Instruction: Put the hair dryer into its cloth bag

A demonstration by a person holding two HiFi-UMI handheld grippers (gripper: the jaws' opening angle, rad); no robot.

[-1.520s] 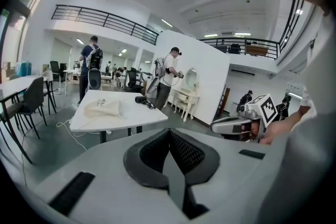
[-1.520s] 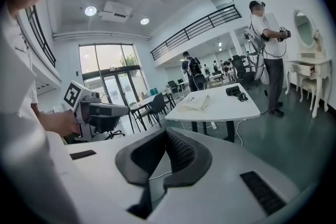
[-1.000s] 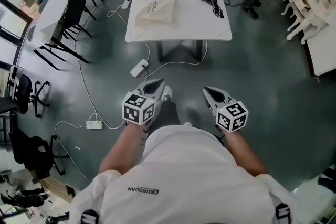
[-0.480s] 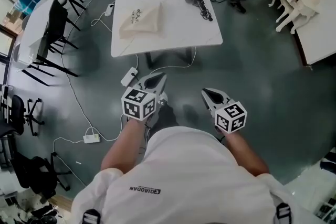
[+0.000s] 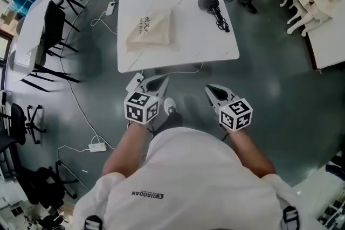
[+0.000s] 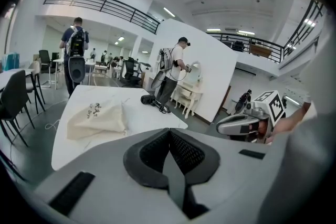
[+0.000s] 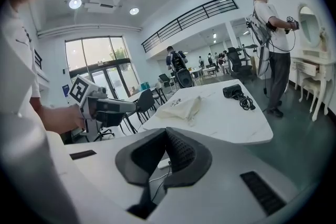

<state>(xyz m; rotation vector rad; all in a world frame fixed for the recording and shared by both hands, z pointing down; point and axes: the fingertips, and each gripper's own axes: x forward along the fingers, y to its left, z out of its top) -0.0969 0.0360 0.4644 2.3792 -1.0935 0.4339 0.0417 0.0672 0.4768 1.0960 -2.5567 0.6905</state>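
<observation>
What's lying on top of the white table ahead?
A cream cloth bag lies on the white table, and apart from it a black hair dryer with its cord. The bag's inside is covered.

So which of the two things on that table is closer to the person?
The cream cloth bag, lying left and nearer the front edge; the black hair dryer sits by the far right corner.

Bare tabletop runs along the white table's (image 5: 183, 56) near edge and up its middle, between the cloth bag (image 5: 150, 30) by the left edge and the hair dryer (image 5: 209, 4) with its coiled cord (image 5: 222, 23) near the far right corner.
</observation>
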